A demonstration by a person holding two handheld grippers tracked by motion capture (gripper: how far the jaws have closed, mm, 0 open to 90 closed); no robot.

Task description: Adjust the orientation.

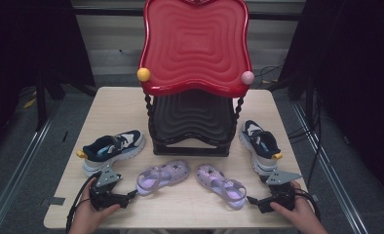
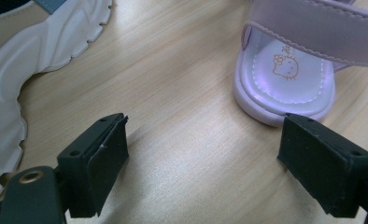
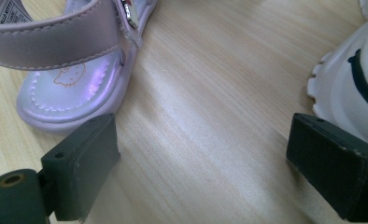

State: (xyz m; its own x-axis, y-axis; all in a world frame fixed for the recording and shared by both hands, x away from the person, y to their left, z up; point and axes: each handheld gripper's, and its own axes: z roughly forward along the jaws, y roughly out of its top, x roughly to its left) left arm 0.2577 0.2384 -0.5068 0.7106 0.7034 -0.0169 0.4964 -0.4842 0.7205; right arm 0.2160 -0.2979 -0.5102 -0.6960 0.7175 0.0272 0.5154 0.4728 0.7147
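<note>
A: How are the jaws set?
B: Both the left gripper (image 2: 205, 154) and the right gripper (image 3: 201, 163) are held open, nothing gripped.
A: And the sandals?
B: The left sandal (image 1: 162, 176) and right sandal (image 1: 220, 185) are laid on the counter (image 1: 117, 105), just beyond the jaws, between two sneakers.

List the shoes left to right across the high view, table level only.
Navy-and-white sneaker on the left → left lilac sandal → right lilac sandal → navy-and-white sneaker on the right. The left tongs sit below the first pair, the right tongs below the second; both stand open and hold nothing.
</note>
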